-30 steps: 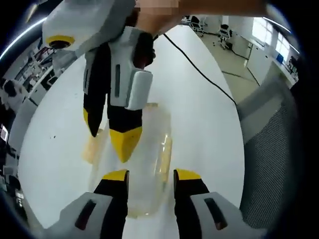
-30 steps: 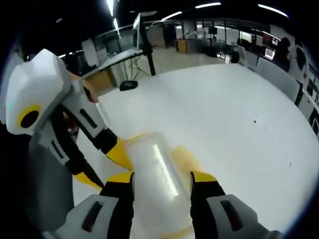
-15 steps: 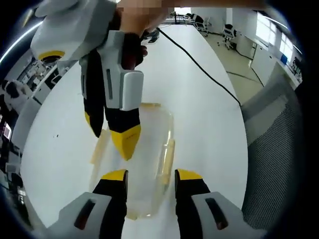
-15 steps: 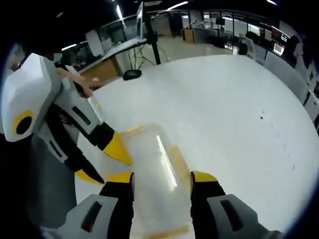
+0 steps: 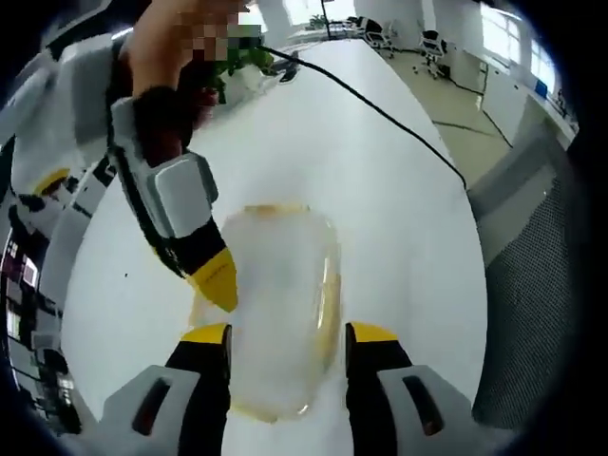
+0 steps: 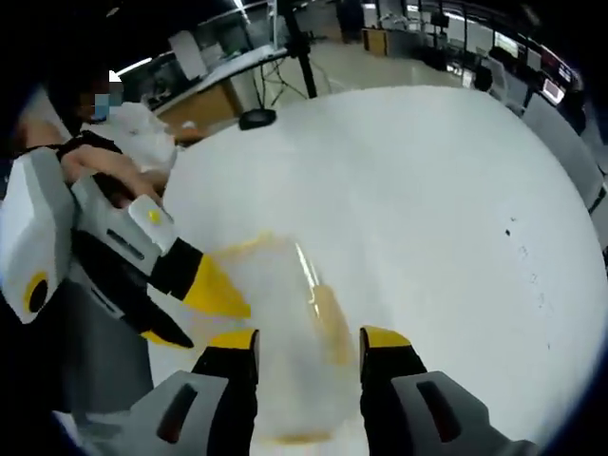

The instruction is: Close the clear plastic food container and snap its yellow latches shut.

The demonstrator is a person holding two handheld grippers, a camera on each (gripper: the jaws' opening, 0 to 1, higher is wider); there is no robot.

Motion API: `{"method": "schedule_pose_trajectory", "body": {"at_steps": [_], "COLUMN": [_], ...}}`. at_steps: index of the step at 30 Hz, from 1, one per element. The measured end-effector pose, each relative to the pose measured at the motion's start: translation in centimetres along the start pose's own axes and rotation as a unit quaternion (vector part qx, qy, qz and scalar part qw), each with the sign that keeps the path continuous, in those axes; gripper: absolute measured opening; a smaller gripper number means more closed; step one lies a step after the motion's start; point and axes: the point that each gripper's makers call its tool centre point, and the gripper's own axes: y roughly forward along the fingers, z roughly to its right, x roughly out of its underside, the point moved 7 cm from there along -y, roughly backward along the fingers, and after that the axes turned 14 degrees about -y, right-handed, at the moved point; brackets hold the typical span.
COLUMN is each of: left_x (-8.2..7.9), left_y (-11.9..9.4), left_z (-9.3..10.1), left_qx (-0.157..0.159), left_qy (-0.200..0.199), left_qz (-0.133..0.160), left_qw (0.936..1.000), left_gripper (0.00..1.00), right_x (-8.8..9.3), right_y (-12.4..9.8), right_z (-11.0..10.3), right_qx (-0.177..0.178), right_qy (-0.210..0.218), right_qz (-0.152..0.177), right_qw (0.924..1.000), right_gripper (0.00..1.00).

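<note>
A clear plastic container [image 5: 275,304] lies on a white table [image 5: 399,209], with yellow latches [image 5: 330,309] along its long sides. In the left gripper view it sits just ahead of the left gripper [image 5: 285,342], whose two yellow-tipped jaws stand apart on either side of the container's near end; the gap between them is wide, and I cannot tell whether they touch the plastic. The right gripper [image 5: 214,280] comes in from the upper left, held by a person's hand [image 5: 171,57], with its yellow tip at the container's left edge. A black cable [image 5: 380,109] runs across the table farther off, and a mesh chair back [image 5: 541,285] stands at the right.

In the right gripper view the container [image 6: 280,351] is blurred, lying between and ahead of the right gripper [image 6: 309,347] with its jaws spread wide at either side. The left gripper [image 6: 204,294] reaches in from the left, its yellow tip at the container's near corner. A latch [image 6: 328,323] shows as a yellow strip on the container's right side; whether it is snapped down is not clear.
</note>
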Motion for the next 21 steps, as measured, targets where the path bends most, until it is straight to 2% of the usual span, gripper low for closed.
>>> {"method": "schedule_pose_trajectory", "body": {"at_steps": [2,4,6,8,9,12,16,21], "left_x": [-0.3,-0.3,-0.4,-0.3,-0.1,0.1,0.0,0.0], "left_y": [0.2,0.5,0.6,1.0,1.2,1.4,1.4,1.5], "left_z": [0.4,0.6,0.7,0.7,0.7,0.7,0.5,0.6], "left_qx": [-0.004,-0.007,-0.016,-0.018,-0.022,-0.031,-0.028,-0.027], "left_qy": [0.0,0.015,0.023,0.017,0.01,0.028,0.013,0.012], "left_qz": [-0.003,-0.008,-0.017,-0.024,-0.033,-0.035,-0.032,-0.033], "left_qw": [1.0,0.9998,0.9994,0.9994,0.9991,0.9985,0.999,0.999], "left_gripper": [0.46,0.44,0.41,0.4,0.4,0.42,0.41,0.39], "right_x": [-0.1,0.4,0.5,0.4,0.1,0.0,-0.1,-0.4], "right_y": [0.2,0.3,0.8,1.2,1.3,1.3,1.5,1.6], "right_z": [0.0,-0.3,0.0,0.0,-0.1,0.1,0.0,-0.3], "right_qx": [-0.014,-0.044,-0.049,-0.054,-0.067,-0.073,-0.079,-0.081], "right_qy": [-0.002,-0.003,0.002,-0.013,-0.004,-0.008,-0.015,-0.034], "right_qz": [-0.007,-0.027,-0.037,-0.042,-0.043,-0.052,-0.074,-0.097], "right_qw": [0.9999,0.9987,0.9981,0.9975,0.9969,0.9959,0.9941,0.9914], "right_gripper": [0.42,0.44,0.43,0.43,0.42,0.42,0.4,0.38]}}
